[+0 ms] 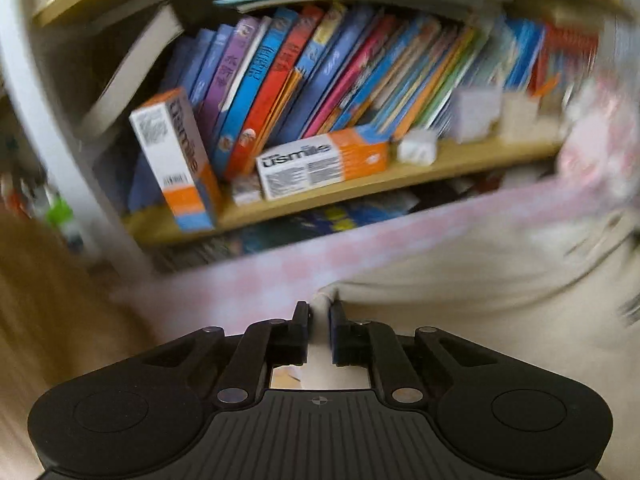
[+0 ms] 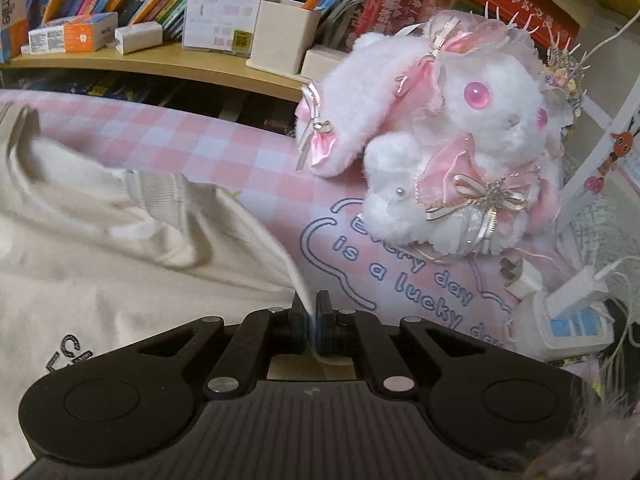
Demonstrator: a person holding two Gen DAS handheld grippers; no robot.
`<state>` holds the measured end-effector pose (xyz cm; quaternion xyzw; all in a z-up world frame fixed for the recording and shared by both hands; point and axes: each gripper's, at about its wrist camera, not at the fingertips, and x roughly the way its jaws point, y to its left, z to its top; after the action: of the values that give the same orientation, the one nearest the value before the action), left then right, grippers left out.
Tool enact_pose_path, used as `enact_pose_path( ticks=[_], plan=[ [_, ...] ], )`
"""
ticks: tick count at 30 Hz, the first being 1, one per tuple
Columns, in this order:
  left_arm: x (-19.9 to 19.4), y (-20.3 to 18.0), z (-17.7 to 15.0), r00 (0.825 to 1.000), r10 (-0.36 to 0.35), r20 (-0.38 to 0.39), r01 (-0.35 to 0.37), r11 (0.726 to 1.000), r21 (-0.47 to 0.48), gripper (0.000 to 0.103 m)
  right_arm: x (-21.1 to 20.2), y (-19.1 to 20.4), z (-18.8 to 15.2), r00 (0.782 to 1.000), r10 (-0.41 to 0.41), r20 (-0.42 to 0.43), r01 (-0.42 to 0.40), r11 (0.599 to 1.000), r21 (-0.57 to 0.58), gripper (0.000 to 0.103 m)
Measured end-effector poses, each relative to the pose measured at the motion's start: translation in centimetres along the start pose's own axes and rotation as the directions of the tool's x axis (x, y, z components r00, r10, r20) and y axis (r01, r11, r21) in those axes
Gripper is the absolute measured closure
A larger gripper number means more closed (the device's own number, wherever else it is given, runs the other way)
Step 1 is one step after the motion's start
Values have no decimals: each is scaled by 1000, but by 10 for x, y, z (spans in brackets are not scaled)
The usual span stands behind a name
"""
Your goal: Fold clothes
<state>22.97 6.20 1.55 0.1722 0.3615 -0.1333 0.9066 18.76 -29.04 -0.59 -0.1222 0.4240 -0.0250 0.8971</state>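
Across the pink-and-white checked bed lies the cream sweatshirt, its ribbed collar turned up toward the bookshelf and its near edges lifted by both tongs; dark lettering on its front runs off behind the right tool's body, so the word cannot be read; behind the bed's far edge the bookshelf carries a leaning row of books, sharp enough in the left view for colours only, the whole frame there being smeared by motion; the right view alone shows the white plush rabbit with pink bows, sitting on a pink pillow printed with "is a lucky day", part of the line hidden under the toy; at the bed's right edge a white power strip with plugs is cut off by the frame; the left view alone shows an upright orange-and-white usmile box at the shelf's left end, while a second such box lying flat appears in both views; a white pen holder stands mid-shelf; the left tongs are nearly closed, pinching a cream fold of the sweatshirt; the right tongs are likewise clamped onto a thin raised edge of the same garment.
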Motion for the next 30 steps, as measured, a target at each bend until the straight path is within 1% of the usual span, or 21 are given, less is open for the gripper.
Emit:
enact_pose_path(
  ticks=[2, 4, 9, 12, 18, 19, 20, 21, 23, 24, 25, 26, 27, 28, 30],
  plan=[
    [18, -6, 2, 999, 46, -18, -45, 996, 71, 92, 3, 1, 5, 1000, 5, -3, -5, 1000, -6, 100],
    [34, -9, 0, 997, 67, -40, -63, 994, 94, 92, 5, 3, 10, 1000, 10, -5, -10, 1000, -11, 100],
    [49, -4, -6, 994, 97, -53, -94, 994, 60, 92, 12, 7, 24, 1000, 20, -11, -21, 999, -25, 100],
    [54, 0, -9, 992, 112, -61, -110, 993, 37, 92, 17, 10, 31, 1000, 8, -12, -9, 1000, -29, 100],
    [53, 10, -4, 989, 146, -39, -145, 989, 7, 92, 27, 17, 45, 1000, -16, -12, 15, 999, -37, 100],
    [53, 11, -4, 988, 146, -45, -146, 989, -2, 90, 29, 18, 48, 1000, -20, -12, 19, 999, -38, 100],
    [54, 13, -4, 988, 144, -55, -145, 989, -11, 86, 31, 19, 50, 1000, -24, -12, 23, 999, -40, 100],
    [54, 14, -4, 988, 142, -65, -143, 990, -19, 86, 32, 20, 53, 1000, -28, -12, 27, 999, -41, 100],
    [46, 15, -7, 987, 149, -61, -151, 988, -21, 85, 36, 23, 58, 999, -36, -11, 35, 998, -44, 91],
    [41, 14, -9, 986, 155, -54, -157, 987, -19, 77, 37, 24, 60, 999, -40, -11, 39, 998, -45, 77],
    [35, 14, -11, 986, 162, -46, -163, 987, -17, 73, 37, 24, 61, 999, -44, -7, 44, 998, -46, 59],
    [27, 14, -13, 985, 170, -32, -170, 985, -20, 60, 30, 23, 58, 999, -45, 9, 46, 998, -40, 54],
    [15, 14, -17, 984, 181, -6, -181, 983, -30, 48, 22, 19, 53, 999, -30, 26, 31, 999, -24, 52],
    [2, 13, -22, 983, 185, 17, -184, 982, -46, 45, 12, 15, 48, 999, -8, 37, 8, 1000, -2, 52],
    [-27, 3, -39, 984, 173, 52, -167, 981, -98, 38, -7, 8, 35, 998, 29, 49, -31, 999, 44, 52]
  ],
)
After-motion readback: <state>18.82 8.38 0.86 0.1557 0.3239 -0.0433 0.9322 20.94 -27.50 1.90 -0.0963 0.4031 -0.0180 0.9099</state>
